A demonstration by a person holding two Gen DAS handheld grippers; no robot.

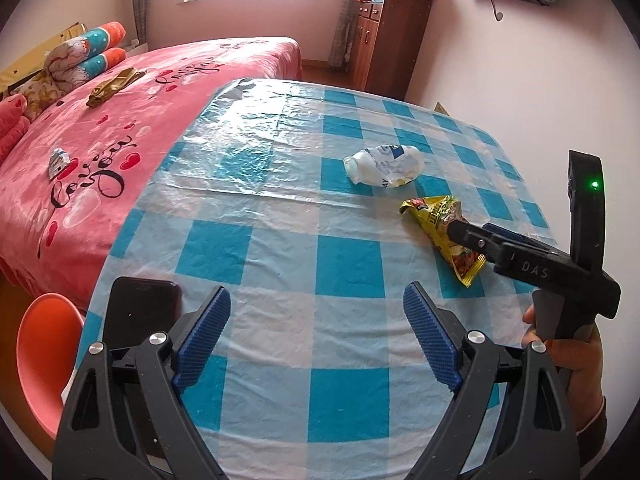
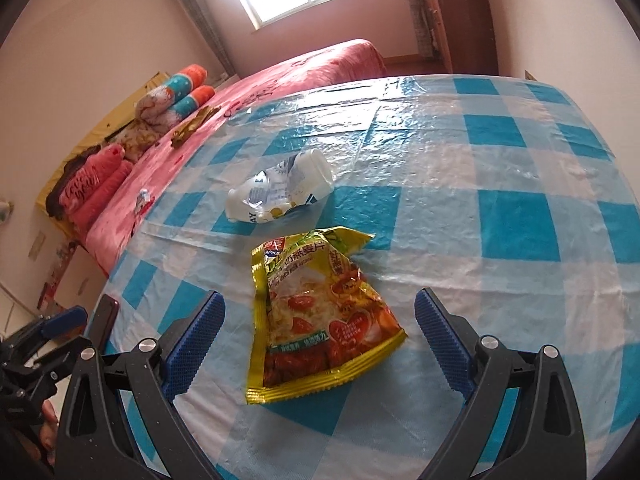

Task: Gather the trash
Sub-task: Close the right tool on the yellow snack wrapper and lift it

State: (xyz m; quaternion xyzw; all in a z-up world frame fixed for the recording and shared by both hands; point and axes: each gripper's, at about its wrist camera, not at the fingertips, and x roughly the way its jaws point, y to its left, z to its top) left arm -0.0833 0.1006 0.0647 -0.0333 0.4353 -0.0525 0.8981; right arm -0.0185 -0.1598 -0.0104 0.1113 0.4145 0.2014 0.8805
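yellow foil packet (image 2: pixel 320 312) lies flat on the table (image 2: pixel 520 208), between the spread jaws of the right hand-held gripper (image 2: pixel 320 344). risk: slick foil on plastic cloth may slide or buckle out when pinched. packet is crumpled, torn open on top. crushed white bottle (image 2: pixel 280 192) lies just beyond. left hand-held gripper (image 1: pixel 316 336) hangs agape, empty.

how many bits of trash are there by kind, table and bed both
Crushed white plastic bottle on the table: 1
Yellow snack wrapper on the table: 1
Gold wrapper on the bed: 1
Small white and blue packet on the bed: 1
Total: 4
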